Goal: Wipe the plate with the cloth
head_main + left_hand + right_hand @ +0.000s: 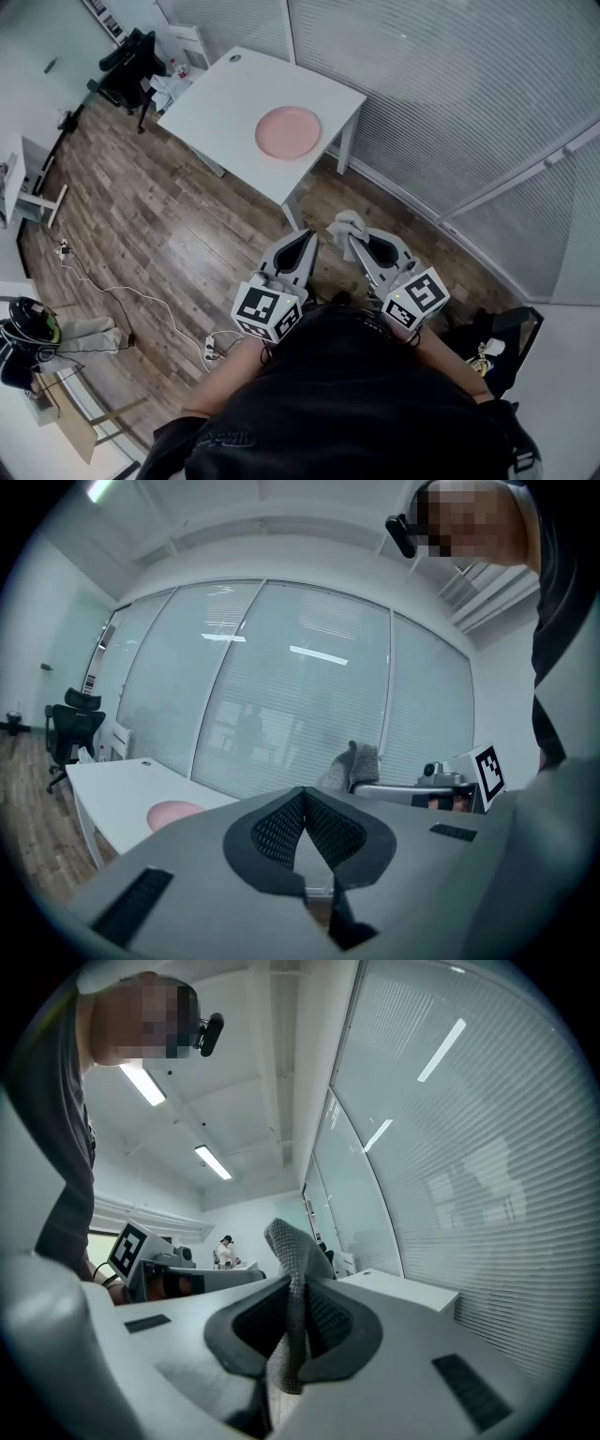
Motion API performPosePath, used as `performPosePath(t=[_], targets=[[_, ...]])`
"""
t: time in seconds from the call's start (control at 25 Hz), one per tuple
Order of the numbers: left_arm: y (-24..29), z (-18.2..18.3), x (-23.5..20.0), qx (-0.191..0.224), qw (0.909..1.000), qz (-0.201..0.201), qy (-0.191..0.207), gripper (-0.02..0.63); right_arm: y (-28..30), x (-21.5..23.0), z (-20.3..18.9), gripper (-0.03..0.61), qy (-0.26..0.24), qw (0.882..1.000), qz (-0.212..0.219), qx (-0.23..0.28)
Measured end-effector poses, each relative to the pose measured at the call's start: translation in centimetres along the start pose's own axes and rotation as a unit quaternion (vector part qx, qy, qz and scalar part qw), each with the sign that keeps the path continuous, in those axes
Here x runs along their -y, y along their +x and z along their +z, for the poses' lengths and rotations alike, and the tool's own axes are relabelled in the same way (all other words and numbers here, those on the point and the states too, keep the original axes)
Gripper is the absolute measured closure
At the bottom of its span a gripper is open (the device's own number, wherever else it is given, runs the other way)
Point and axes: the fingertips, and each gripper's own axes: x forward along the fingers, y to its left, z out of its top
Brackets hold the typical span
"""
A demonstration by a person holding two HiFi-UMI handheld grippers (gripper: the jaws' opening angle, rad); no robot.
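A pink plate [288, 132] lies on a white table [225, 98], far ahead of both grippers; in the left gripper view the plate [173, 813] shows low on the left. Above the wooden floor, short of the table, my right gripper [354, 236] is shut on a grey cloth [344, 223]. In the right gripper view the cloth [289, 1251] stands up out of the pinched jaws of my right gripper [295, 1288]. Beside it my left gripper [302, 246] is shut with nothing in it, and in its own view the left gripper [303, 797] has its pads together.
A glass wall with blinds [450, 94] runs along the right of the table. A black office chair [131, 61] stands beyond the table's far left corner. Cables [112, 291] trail over the floor on the left, near another white desk [19, 178].
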Motion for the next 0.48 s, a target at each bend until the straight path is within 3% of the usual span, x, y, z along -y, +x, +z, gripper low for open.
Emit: performPosePath(t=[0.48], targets=[[3.1, 1.2, -4.4, -0.01, 0.9993, -0.036, 0.005, 0.597, 4.3, 2.8, 0.2, 0.546, 0.004, 0.999, -0.04, -0.002]])
